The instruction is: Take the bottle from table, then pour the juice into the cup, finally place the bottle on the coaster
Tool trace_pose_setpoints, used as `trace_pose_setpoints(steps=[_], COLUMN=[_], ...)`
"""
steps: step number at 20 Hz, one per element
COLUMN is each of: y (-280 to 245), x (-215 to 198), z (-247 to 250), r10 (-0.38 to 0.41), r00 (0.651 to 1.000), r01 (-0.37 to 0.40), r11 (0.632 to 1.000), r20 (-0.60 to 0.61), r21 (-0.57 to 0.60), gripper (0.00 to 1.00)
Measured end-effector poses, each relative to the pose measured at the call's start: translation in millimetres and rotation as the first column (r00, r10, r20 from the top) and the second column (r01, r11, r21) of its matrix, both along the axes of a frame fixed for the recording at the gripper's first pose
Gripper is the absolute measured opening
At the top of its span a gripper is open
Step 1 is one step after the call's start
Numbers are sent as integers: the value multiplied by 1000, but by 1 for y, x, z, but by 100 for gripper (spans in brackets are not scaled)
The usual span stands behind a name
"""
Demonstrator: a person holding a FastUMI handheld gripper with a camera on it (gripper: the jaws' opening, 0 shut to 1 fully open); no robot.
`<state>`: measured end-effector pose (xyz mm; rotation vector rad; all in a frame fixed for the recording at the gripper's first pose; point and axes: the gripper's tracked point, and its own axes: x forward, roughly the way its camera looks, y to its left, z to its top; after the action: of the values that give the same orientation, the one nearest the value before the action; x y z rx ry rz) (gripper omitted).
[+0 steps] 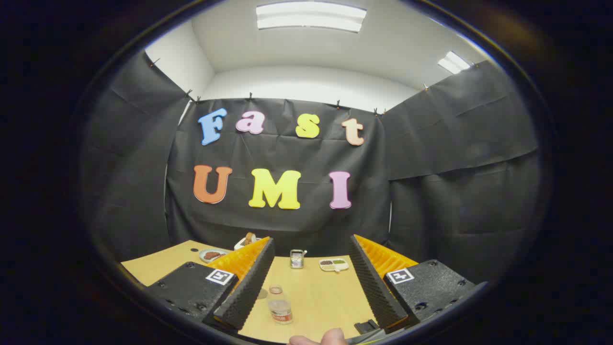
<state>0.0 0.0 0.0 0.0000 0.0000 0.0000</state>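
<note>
Now your gripper (306, 287) hangs above the light wooden tabletop (325, 297), fingers spread wide, gripping nothing. Between them, near the tabletop's front edge, stands the small clear plastic bottle (279, 305), uncapped, touching neither finger.

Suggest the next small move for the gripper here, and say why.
Probably lower the open gripper toward the bottle. It stands upright on the table between the spread fingers, nearer one finger and touched by neither, so nothing is grasped yet.

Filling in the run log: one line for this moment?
gripper: open | bottle: upright on table, between fingers, ungrasped | stage: approach
</note>
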Motion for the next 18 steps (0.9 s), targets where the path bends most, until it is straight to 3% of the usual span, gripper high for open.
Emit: trace_pose_setpoints(steps=[5, 18], y=[-6, 5], x=[-2, 2], z=[2, 0], r10=[-19, 20], r00=[1000, 1000], r01=[19, -20], r11=[1000, 999], r20=[7, 1], r21=[-6, 28], gripper=[100, 100])
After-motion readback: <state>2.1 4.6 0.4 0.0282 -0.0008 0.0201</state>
